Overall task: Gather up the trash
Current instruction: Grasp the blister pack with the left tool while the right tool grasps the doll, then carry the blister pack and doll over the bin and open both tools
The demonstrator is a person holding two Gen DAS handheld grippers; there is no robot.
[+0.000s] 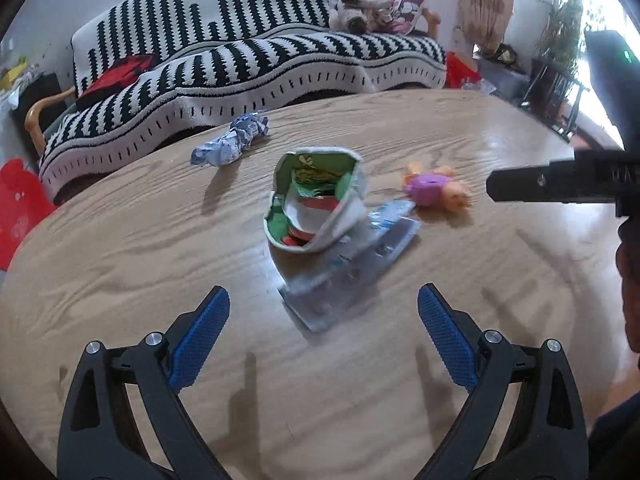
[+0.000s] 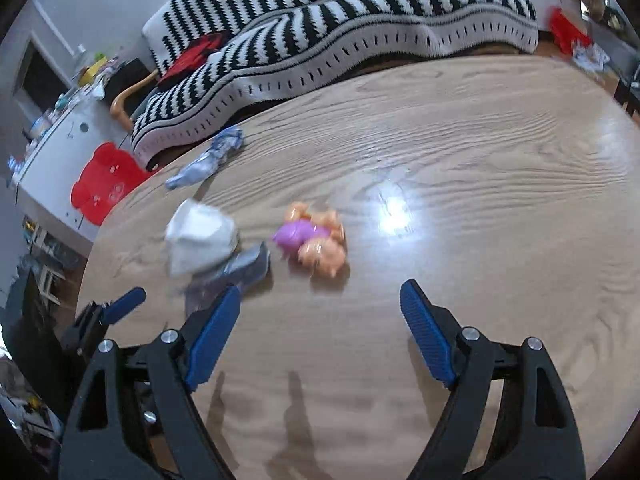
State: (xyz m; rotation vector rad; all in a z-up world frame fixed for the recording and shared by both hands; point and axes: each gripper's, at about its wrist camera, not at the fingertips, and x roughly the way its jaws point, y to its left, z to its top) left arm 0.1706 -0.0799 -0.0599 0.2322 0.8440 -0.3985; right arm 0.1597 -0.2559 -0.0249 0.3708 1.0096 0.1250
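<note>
Trash pouch, open-mouthed, green inside, just ahead of left gripper, leaning on grey foil wrapper; no print readable through blur. Left gripper spread wide, nothing between pads. Right gripper likewise wide and empty, pouch ahead and left of its jaws. Doll just right of pouch, crumpled blue wrapper farther ahead near table edge. Bare wood ahead of right jaws. Striped sofa beyond.
</note>
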